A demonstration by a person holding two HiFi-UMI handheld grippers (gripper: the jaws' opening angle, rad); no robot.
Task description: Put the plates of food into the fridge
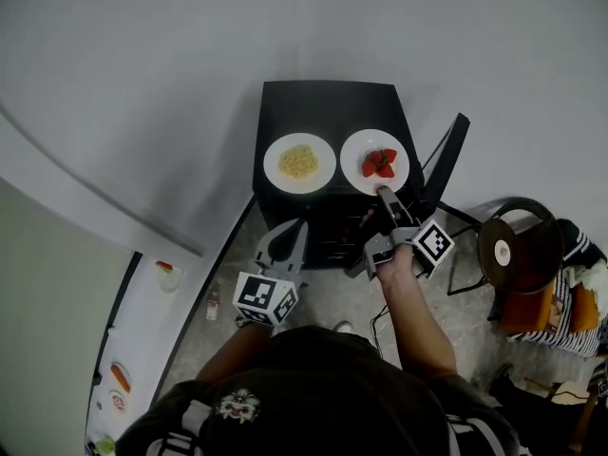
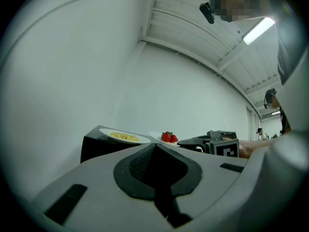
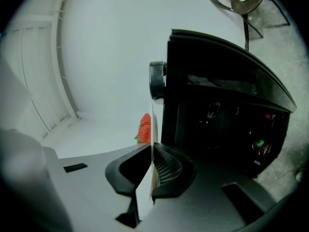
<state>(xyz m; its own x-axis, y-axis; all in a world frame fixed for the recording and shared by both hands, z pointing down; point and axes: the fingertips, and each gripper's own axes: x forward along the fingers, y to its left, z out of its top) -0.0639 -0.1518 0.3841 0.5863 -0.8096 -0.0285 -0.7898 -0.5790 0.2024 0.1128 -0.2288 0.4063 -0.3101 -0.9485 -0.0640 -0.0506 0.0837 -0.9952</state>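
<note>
left gripper (image 1: 293, 227) level, jaws together, right gripper (image 1: 384, 194) jaws clamping plate (image 1: 353, 150) rim

Bare staged test room, not a home kitchen: plain white wall (image 1: 142, 74) is seen at 10 o'clock, mini fridge (image 1: 328, 107) set on concrete floor (image 1: 332, 297), chair (image 1: 532, 255) at 3 o'clock, strip light (image 2: 258, 29) overhead.

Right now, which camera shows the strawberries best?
The head view: the strawberries lie fully visible from above on their white plate. The left gripper view shows them small and side-on; the right gripper view hides part of them behind the plate's rim.
</note>
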